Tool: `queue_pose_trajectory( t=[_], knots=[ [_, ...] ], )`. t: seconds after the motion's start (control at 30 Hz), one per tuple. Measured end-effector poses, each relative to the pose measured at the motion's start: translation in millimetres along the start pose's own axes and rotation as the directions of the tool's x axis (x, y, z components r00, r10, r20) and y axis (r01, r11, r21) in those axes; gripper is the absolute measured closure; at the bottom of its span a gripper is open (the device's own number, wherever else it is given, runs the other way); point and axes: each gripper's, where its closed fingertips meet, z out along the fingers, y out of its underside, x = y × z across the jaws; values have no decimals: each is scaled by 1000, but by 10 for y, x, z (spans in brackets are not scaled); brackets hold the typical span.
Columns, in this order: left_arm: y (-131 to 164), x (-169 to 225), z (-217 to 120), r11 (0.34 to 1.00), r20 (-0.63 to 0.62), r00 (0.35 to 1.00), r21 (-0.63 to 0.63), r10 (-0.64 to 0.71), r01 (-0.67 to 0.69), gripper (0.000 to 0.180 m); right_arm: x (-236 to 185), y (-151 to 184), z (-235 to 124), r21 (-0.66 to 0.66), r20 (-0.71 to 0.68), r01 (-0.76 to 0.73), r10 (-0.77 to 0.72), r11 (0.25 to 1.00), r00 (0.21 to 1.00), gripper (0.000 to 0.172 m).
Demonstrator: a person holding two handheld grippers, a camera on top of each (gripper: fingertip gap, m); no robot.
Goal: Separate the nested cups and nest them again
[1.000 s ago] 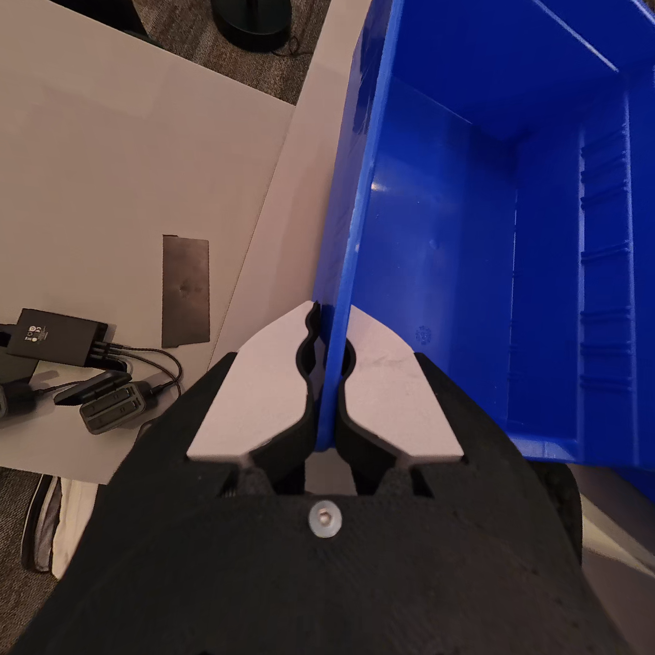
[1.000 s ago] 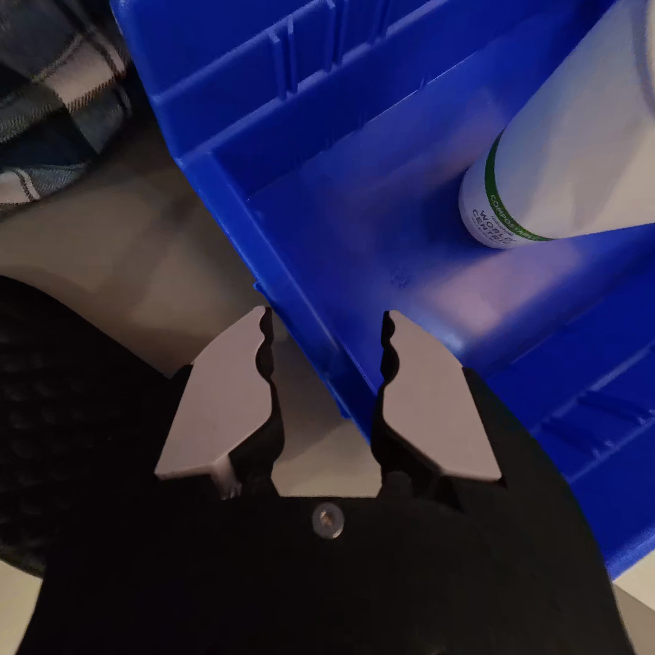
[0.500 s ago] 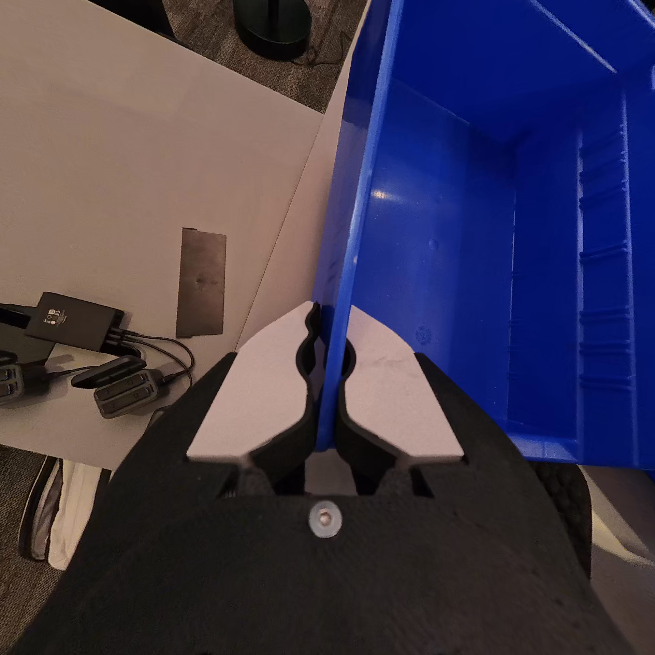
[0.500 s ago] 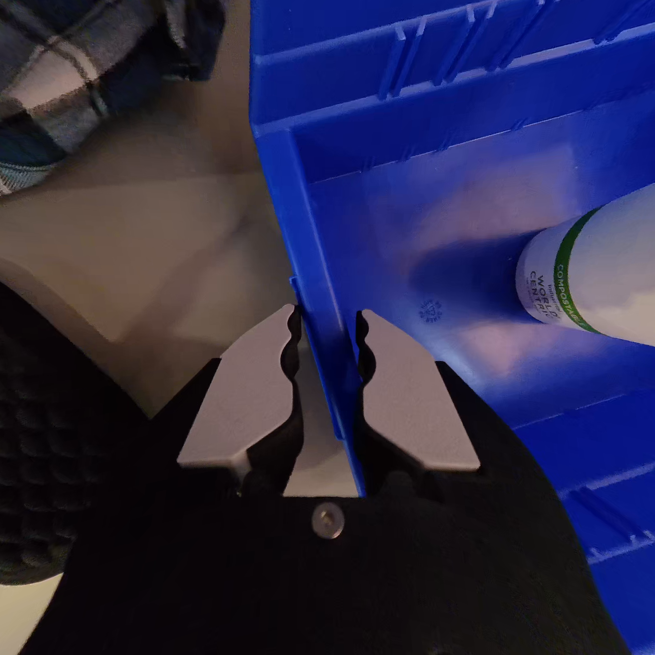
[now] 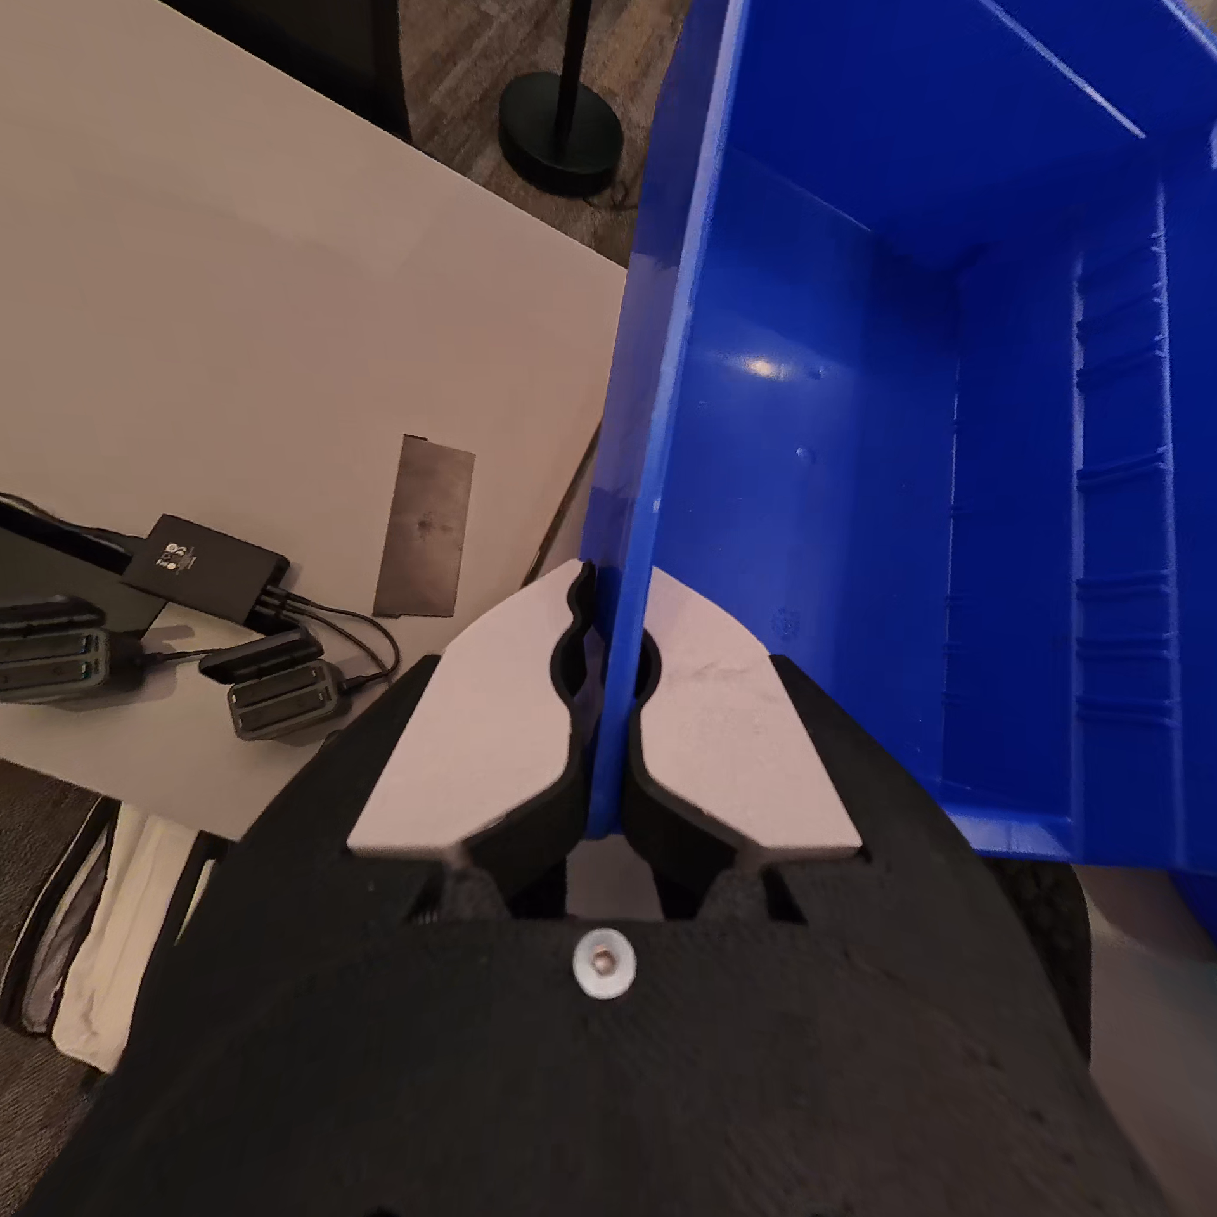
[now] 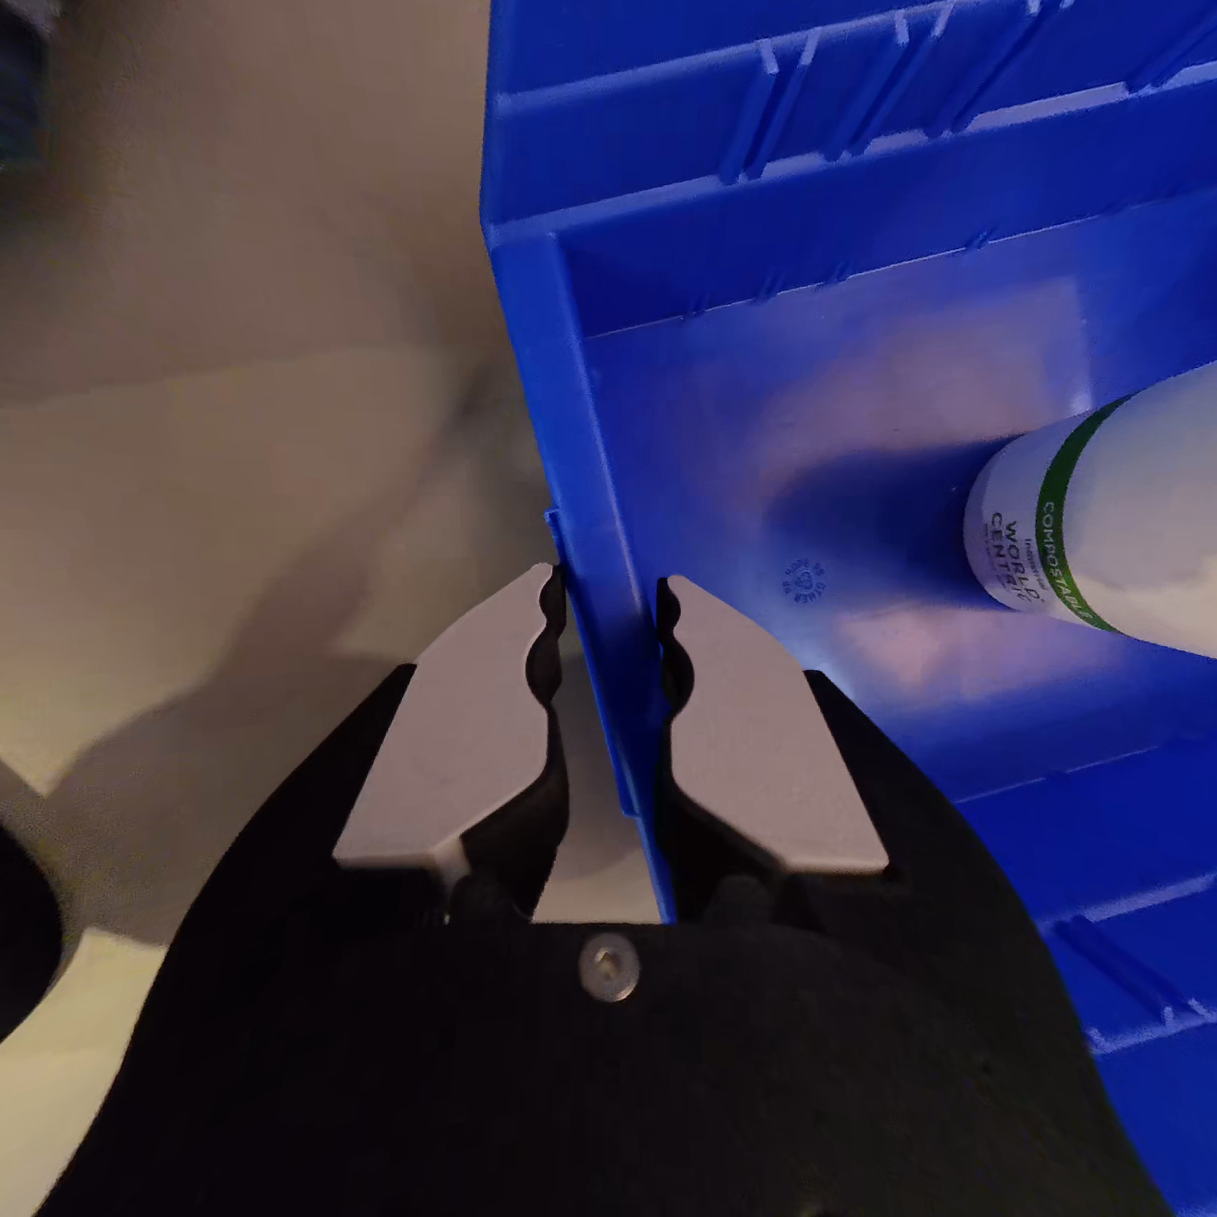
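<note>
Gripping blue bin (image 5: 823, 461) wall: left tongs (image 5: 609, 579), right tongs (image 6: 609, 586); white cup (image 6: 1106, 527) cut off at frame edge.

I see only one white paper cup (image 6: 1106, 527), with a green band near its base. It lies on its side inside the blue bin (image 6: 757, 276), base toward my right camera, partly cut off at the frame edge.

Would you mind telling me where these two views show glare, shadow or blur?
Left wrist view: a small glare spot on the bin wall, otherwise fairly sharp, dim warm light. Right wrist view: the table at left is smeared, the cup casts a dark shadow onto the bin floor, with pale sheen around it.
</note>
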Motion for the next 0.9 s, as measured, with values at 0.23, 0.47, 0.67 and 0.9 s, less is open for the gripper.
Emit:
queue_pose_trajectory(
  t=[0.23, 0.47, 0.67, 0.9],
  knots=[
    [20, -387, -316, 998, 49, 997, 41, -51, 49, 173, 427, -211, 142, 1, -14, -12, 12, 1000, 1000, 146],
    [16, -685, -486, 995, 86, 993, 60, -84, 79, 173, 829, -498, 323, -6, -45, -77, 77, 997, 996, 146],
    [-12, -796, -499, 994, 89, 992, 70, -91, 85, 174, 1193, -672, 441, -9, -86, -177, 176, 984, 981, 146],
    [-3, -911, -509, 991, 84, 990, 82, -111, 104, 173, 1595, -851, 568, -8, -141, -306, 302, 952, 943, 146]
  ],
)
